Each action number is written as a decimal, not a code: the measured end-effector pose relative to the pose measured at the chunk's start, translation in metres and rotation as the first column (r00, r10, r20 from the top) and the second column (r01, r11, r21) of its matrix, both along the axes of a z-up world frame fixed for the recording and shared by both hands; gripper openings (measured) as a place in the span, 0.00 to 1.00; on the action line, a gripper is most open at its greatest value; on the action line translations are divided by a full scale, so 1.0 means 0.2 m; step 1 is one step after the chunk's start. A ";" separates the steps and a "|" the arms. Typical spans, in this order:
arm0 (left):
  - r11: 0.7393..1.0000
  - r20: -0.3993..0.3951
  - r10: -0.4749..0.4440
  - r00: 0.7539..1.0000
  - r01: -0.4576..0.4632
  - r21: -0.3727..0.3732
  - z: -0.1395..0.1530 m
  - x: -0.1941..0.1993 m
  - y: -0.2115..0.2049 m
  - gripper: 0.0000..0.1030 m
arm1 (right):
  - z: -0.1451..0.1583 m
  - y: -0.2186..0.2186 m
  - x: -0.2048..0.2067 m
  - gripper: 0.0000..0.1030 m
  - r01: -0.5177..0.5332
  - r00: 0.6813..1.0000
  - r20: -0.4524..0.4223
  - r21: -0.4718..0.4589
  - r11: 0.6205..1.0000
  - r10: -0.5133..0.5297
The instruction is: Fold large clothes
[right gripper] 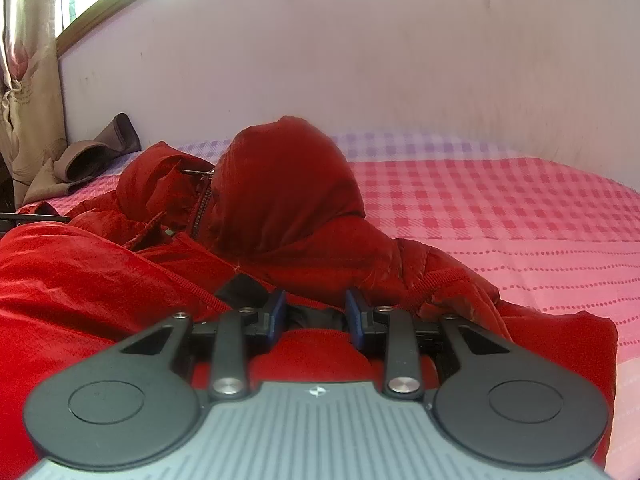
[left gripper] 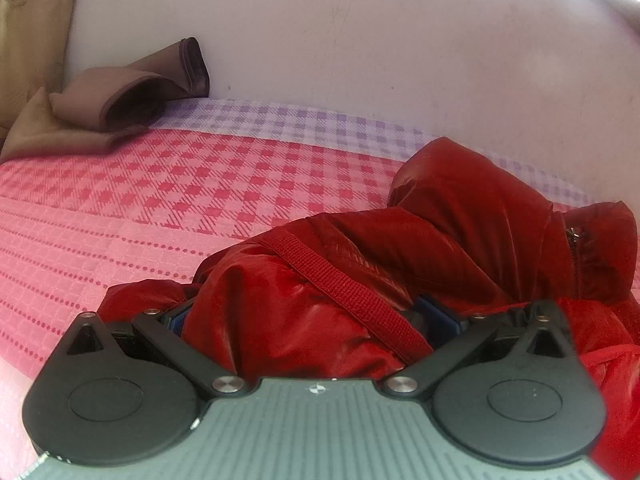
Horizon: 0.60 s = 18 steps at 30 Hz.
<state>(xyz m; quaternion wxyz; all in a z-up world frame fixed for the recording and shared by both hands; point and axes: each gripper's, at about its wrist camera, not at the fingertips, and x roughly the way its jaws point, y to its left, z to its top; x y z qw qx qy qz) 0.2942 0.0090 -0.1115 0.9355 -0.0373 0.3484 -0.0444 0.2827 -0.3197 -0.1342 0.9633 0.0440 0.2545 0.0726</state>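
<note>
A shiny red hooded puffer jacket [left gripper: 440, 240] lies crumpled on a bed with a pink checked cover [left gripper: 160, 200]. My left gripper [left gripper: 308, 320] is wide open, its blue pads [left gripper: 440, 316] on either side of a bunched fold with a red ribbed strap across it. In the right wrist view the jacket's hood [right gripper: 280, 184] stands up behind my right gripper [right gripper: 316, 316]. Its blue pads [right gripper: 276, 316] stand partly apart around a red fold with dark lining. Whether they pinch the fabric is unclear.
A brown folded garment [left gripper: 120, 100] lies at the far left corner of the bed against a white wall [left gripper: 360, 40]. It also shows in the right wrist view [right gripper: 92, 156]. A beige curtain [right gripper: 28, 100] hangs at the left by a window. Bare bed cover [right gripper: 500, 208] lies right of the jacket.
</note>
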 end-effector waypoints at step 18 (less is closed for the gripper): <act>1.000 0.007 -0.001 1.000 0.000 0.015 0.00 -0.01 0.00 1.00 | 0.38 0.44 -0.12 0.33 -0.276 0.954 0.098 -0.083 0.957 0.284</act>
